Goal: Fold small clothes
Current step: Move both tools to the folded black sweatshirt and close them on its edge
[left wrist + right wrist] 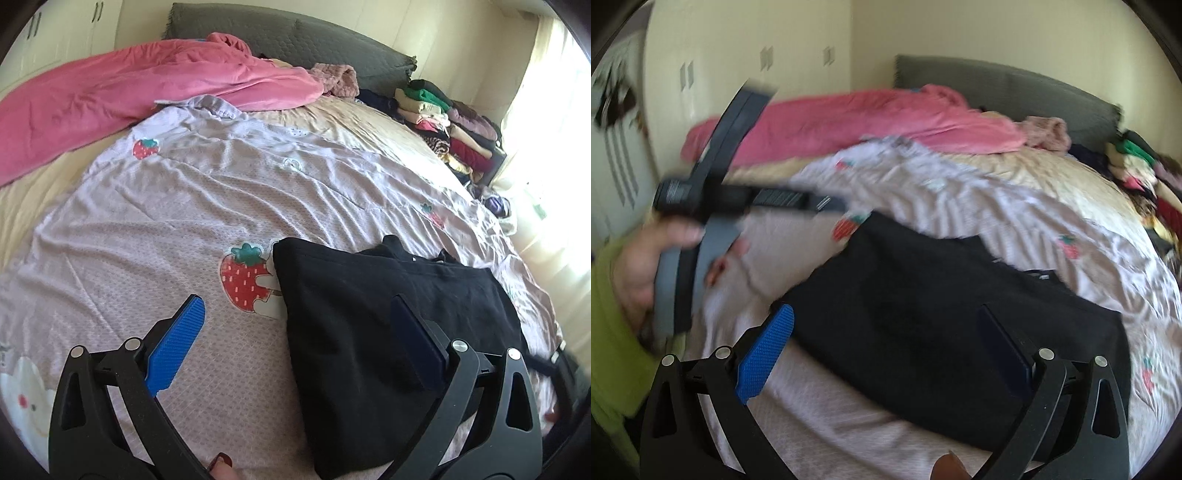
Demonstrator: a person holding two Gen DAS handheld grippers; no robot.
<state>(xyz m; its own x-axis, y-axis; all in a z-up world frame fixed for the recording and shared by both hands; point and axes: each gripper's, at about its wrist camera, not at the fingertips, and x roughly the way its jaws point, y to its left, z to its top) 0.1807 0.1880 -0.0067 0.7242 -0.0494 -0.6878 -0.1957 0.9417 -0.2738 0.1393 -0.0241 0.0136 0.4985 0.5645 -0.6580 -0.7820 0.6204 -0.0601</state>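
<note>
Two grippers: left gripper (295, 325) and right gripper (886, 332) both spread wide, nothing between the pads.
Black garment (388, 332): folded flat near the bed's (55, 192) front edge, on the strawberry sheet (166, 221).
Long axis: runs from front edge toward the headboard (295, 40).

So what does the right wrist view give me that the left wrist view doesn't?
Only the right wrist view shows the left hand-held gripper from outside, blurred, with the hand on it and a green sleeve.

Only the left wrist view shows the sunlit curtain and the big strawberry print sharply.

Both show the black garment flat on the lilac sheet, the pink blanket and the stacked clothes.
</note>
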